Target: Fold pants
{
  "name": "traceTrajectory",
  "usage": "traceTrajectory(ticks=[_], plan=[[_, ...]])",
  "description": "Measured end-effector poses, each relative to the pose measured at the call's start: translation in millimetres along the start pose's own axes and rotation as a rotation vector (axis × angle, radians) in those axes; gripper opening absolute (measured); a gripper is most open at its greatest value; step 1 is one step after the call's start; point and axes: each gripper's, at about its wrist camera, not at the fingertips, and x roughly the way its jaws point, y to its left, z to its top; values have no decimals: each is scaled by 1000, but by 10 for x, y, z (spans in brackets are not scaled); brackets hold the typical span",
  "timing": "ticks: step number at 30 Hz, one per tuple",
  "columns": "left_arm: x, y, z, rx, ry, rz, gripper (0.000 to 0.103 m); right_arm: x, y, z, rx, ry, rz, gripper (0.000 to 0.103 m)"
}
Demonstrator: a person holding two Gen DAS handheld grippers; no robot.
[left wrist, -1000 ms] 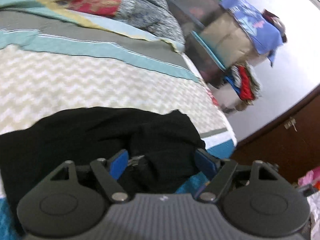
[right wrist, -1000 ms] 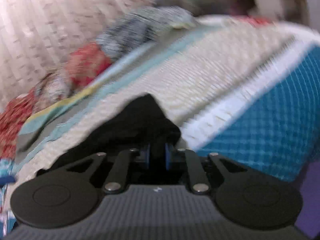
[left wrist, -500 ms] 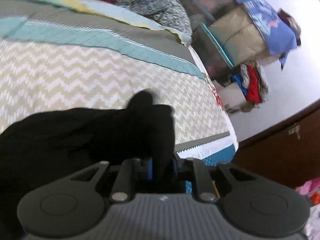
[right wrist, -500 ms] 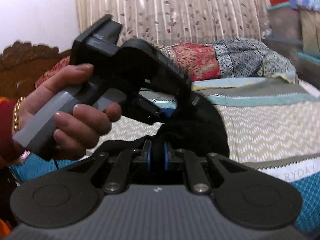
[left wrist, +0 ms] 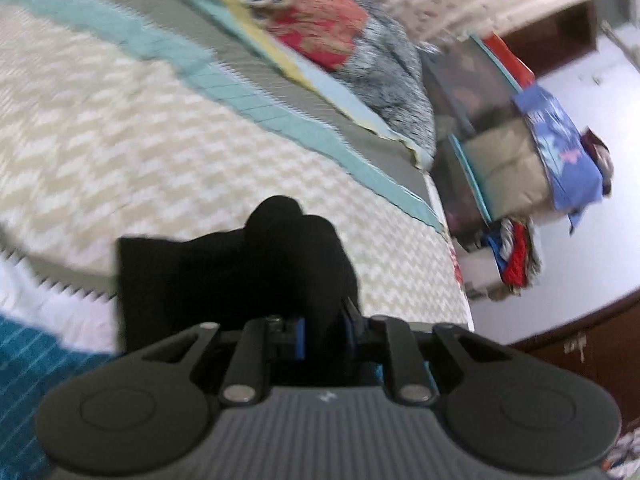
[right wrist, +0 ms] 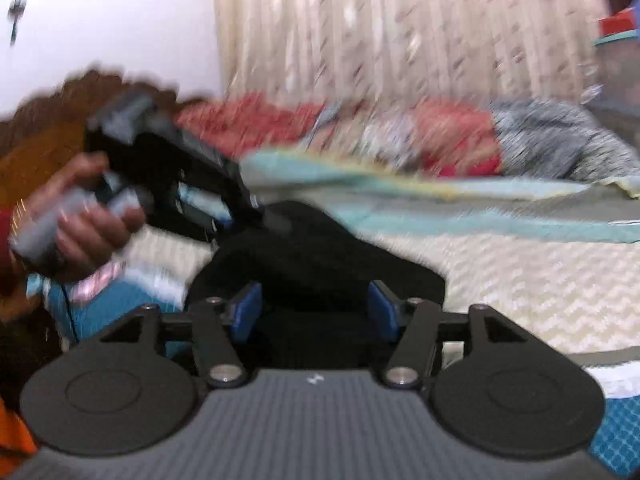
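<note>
Two black handheld grippers with blue pads work over a pair of black fabric pants lying bunched on a bed's cream zigzag-patterned quilt. Seen from its own camera, the left gripper is clamped tight on a fold of the pants. Over on the right, the right gripper has just been opening; its pads stand apart, with black cloth lying loose between them. A hand holds the left tool's grey handle.
</note>
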Motion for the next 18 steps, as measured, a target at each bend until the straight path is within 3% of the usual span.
traceTrajectory(ticks=[1,2,7,11,12,13,16,18], plan=[[-14,89,-23,-26,0,-3,16,118,36,-21,-1,66,36,5],[-23,160,-54,-42,-1,-6,16,228,67,-39,22,127,74,2],[-19,439,-147,-35,-25,51,17,455,312,-60,50,228,224,3],[136,776,-126,-138,2,108,24,441,474,-32,-36,217,200,8],[159,815,-133,-156,2,110,27,407,474,-1,-49,194,191,10],[168,831,-137,-165,0,100,28,355,478,21,-60,172,184,20],[199,803,-133,-147,-3,89,28,282,473,72,-93,118,148,68],[220,779,-131,-135,-1,100,28,385,455,27,-138,122,164,74]])
